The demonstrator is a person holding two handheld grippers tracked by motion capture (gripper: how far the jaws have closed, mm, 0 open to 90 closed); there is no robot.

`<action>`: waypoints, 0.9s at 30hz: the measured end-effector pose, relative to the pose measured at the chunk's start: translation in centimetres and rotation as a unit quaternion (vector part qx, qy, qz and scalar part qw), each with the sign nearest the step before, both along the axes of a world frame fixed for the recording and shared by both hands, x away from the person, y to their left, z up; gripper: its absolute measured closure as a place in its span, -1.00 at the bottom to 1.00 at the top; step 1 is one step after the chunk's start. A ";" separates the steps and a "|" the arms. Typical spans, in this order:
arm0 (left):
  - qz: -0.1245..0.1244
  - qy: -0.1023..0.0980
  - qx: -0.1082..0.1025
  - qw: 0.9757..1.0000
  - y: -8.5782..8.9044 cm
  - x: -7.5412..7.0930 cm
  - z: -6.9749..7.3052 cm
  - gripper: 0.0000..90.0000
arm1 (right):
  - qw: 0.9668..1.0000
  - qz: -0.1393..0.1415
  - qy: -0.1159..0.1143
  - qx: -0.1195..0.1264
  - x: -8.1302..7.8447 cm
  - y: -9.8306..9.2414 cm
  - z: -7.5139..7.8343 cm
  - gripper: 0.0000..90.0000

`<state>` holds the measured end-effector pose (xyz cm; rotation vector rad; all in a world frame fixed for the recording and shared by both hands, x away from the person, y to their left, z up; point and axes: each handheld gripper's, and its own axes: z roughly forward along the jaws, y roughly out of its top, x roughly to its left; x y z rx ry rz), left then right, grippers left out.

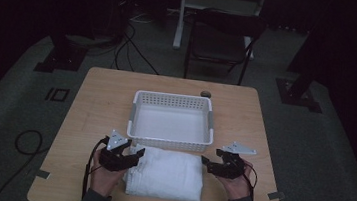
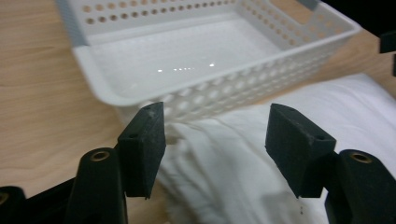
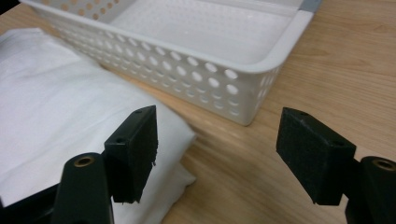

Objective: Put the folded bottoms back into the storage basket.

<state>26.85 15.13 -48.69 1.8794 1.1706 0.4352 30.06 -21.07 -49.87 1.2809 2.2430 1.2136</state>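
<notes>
Left gripper [image 1: 137, 152] jaws stand spread, empty, at the left end of one folded white cloth [image 1: 166, 173]; the cloth lies beneath and ahead of its pads. Right gripper [image 1: 205, 162] jaws are likewise spread, empty, just beside the cloth's right end. One white perforated basket [image 1: 172, 121] sits directly beyond both grippers, touching the cloth's far edge. Risk: closing on the top layer alone would likely unfold the cloth; uneven lifting could snag it on the basket wall.

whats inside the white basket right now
Nothing: the white basket shows a bare, glossy white floor in all three views. Its near wall hides a thin strip of floor in the high view. The folded white cloth lies outside it, on the table.
</notes>
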 end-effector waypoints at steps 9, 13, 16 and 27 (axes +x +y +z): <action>0.008 0.027 0.013 1.000 -0.8 -0.5 -1.7 -0.43 | 1.000 0.021 0.005 0.003 -0.8 0.9 -0.5 -0.40; 0.013 0.037 0.024 0.999 -0.7 -0.4 -2.3 -0.53 | 1.000 0.028 0.008 0.007 -1.1 1.3 -0.5 -0.43; 0.013 0.049 0.047 0.998 -0.8 0.0 -3.4 -0.63 | 0.999 0.034 0.009 0.006 -1.3 1.7 -0.5 -0.46; 0.002 0.053 0.022 0.998 -0.2 0.5 -4.5 -0.66 | 0.998 0.061 0.029 -0.005 -1.6 3.2 -1.6 -0.58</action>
